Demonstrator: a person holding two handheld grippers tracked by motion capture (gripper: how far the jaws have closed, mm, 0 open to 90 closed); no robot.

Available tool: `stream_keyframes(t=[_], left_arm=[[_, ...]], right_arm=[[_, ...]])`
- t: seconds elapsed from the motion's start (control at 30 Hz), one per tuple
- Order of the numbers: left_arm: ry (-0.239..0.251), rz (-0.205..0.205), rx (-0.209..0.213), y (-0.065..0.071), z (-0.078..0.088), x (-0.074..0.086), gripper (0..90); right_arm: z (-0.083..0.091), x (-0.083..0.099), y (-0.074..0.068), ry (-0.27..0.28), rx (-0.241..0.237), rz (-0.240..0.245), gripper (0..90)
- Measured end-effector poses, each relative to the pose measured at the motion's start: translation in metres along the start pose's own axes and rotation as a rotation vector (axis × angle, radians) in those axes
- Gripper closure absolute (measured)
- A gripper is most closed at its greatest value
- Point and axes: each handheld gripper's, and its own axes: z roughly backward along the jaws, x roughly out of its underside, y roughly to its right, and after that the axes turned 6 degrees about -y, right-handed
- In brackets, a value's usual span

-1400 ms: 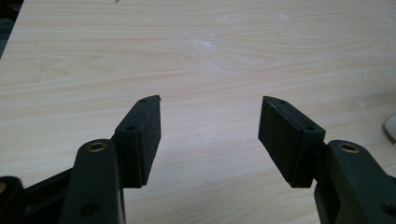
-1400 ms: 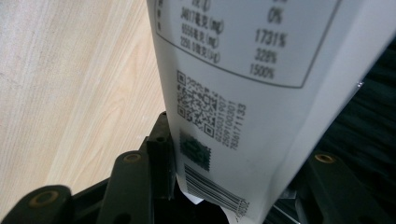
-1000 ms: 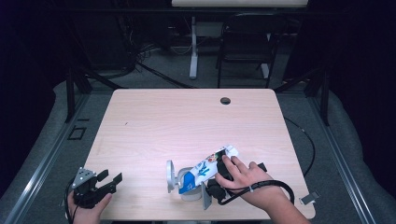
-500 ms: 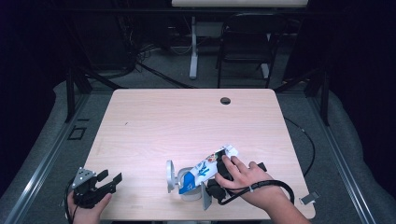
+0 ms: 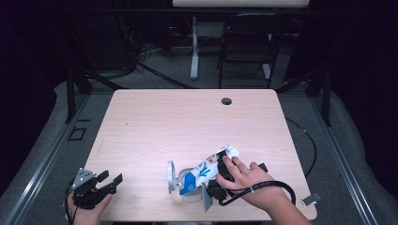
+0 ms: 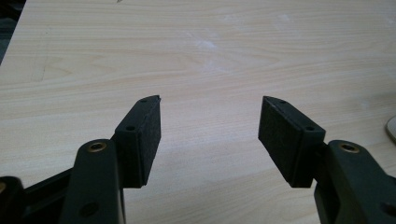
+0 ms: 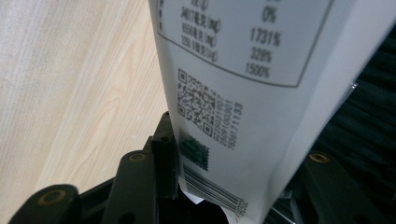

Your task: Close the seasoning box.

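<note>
Table (image 5: 187, 122) of pale wood, dark room behind; right gripper (image 5: 213, 185) clamps carton (image 5: 206, 169) — left gripper (image 6: 210, 130) gapes empty.

Pale wooden table (image 5: 187, 122) with round grommet hole (image 5: 226, 101); dark chair (image 5: 246, 47) beyond, well apart.

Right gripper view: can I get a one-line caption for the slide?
Right gripper clamped on a white carton, its barcode and QR code facing the camera, above a pale wooden table.
</note>
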Motion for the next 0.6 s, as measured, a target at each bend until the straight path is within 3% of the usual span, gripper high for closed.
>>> stream_keyframes(t=[0.6], left_arm=[[-0.006, 0.003, -0.003, -0.0008, 0.0002, 0.0003, 39.9]], right_arm=[[0.0015, -0.0004, 0.001, -0.016, 0.009, 0.017, 57.5]])
